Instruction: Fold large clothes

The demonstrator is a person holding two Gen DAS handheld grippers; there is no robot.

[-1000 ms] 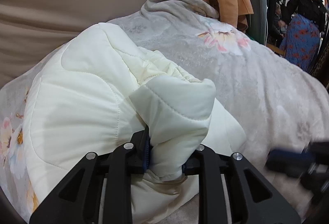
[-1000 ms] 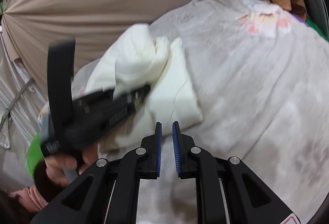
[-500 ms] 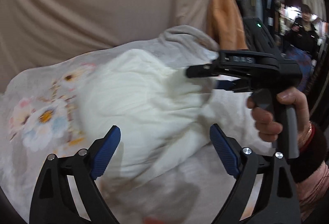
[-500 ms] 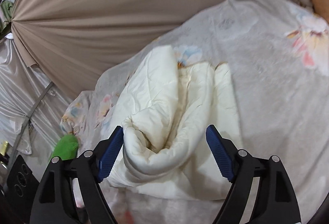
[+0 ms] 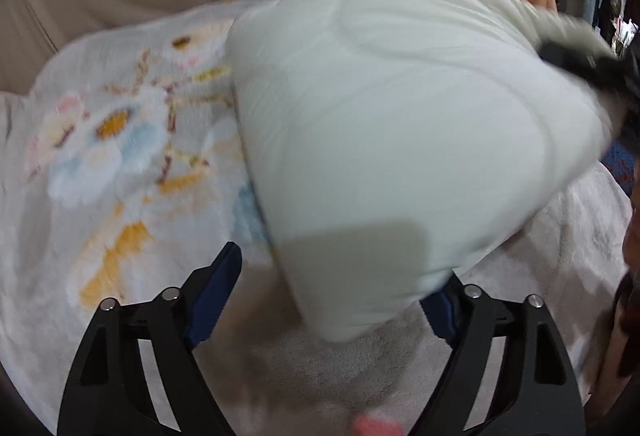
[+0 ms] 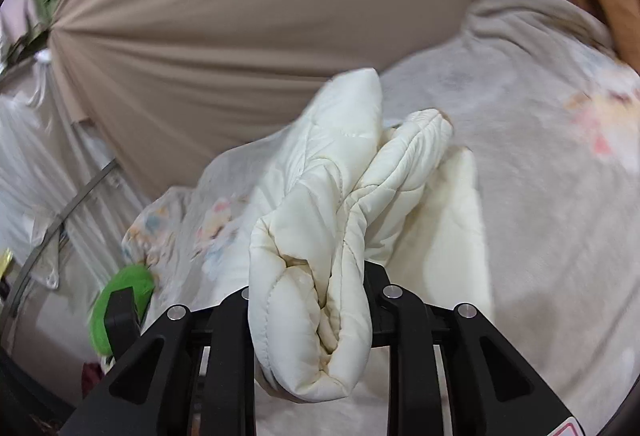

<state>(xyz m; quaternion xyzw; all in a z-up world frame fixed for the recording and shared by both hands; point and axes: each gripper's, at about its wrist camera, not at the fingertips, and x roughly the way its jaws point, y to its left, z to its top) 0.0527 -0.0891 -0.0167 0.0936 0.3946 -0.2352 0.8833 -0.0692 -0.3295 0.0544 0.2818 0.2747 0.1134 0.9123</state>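
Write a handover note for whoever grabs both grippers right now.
Right gripper: shut on a bunched fold of the cream padded jacket, lifting it off the floral blanket.
Left gripper: open, holding nothing; the jacket's lower edge hangs between its fingers.
Jacket: a lumpy, partly folded bundle above the blanket; the left view is blurred.
Done: jacket gathered into a rough bundle.
Left: lay it down, square the layers, finish the fold. Probably regrasp the loose edge with the left gripper first.

Nothing readable in either view, honestly. Only candidate is a red-edged sticker (image 6: 568,429) at the base of the right gripper (image 6: 308,300), bottom right corner, but it's cut off.
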